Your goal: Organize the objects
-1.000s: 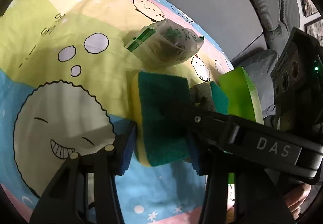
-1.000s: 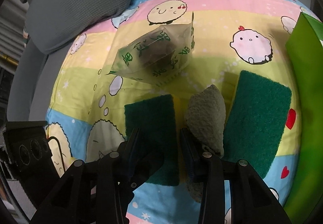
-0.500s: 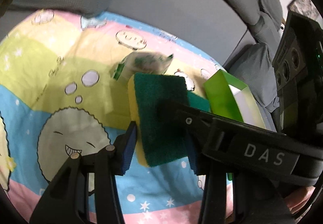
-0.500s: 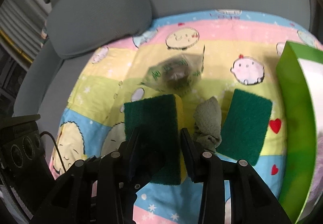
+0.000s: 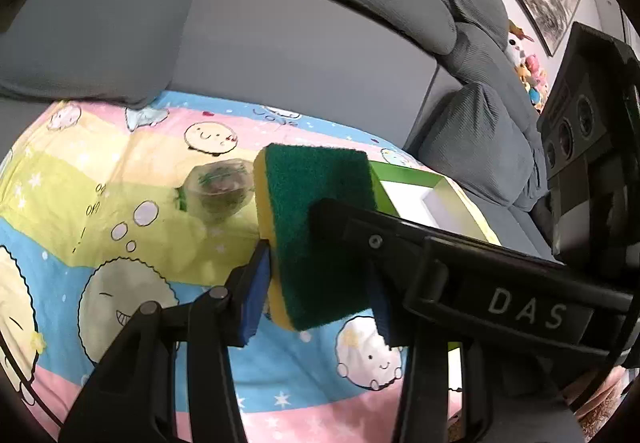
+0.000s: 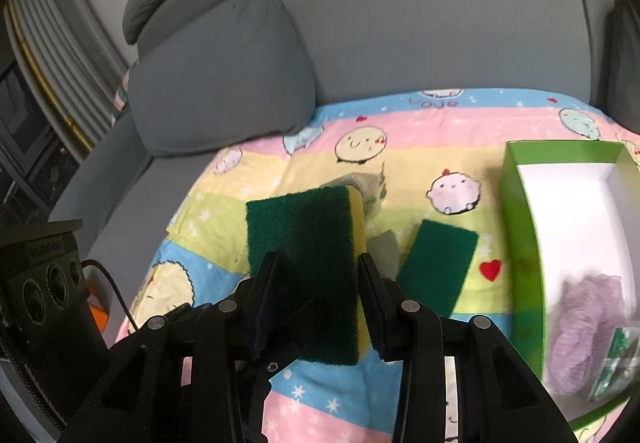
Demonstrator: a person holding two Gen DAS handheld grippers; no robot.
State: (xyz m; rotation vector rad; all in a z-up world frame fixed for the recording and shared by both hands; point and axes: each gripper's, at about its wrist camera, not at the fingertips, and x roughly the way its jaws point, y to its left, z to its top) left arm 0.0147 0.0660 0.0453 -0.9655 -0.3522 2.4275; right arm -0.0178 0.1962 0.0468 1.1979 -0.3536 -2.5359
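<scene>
Both claws, left claw (image 5: 316, 291) and right claw (image 6: 316, 303), clamped one yellow-and-green sponge (image 5: 320, 231) at frame centre, clear of the cartoon sheet (image 5: 120, 179). Carrying it level and together toward the green box (image 6: 524, 243) at right probably served best.

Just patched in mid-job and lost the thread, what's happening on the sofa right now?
Both handheld grippers are clamped on one yellow-and-green sponge, the left gripper and right gripper holding it above the cartoon blanket. A second sponge and a wrapped packet lie on the blanket. The green box holds a purple cloth.
</scene>
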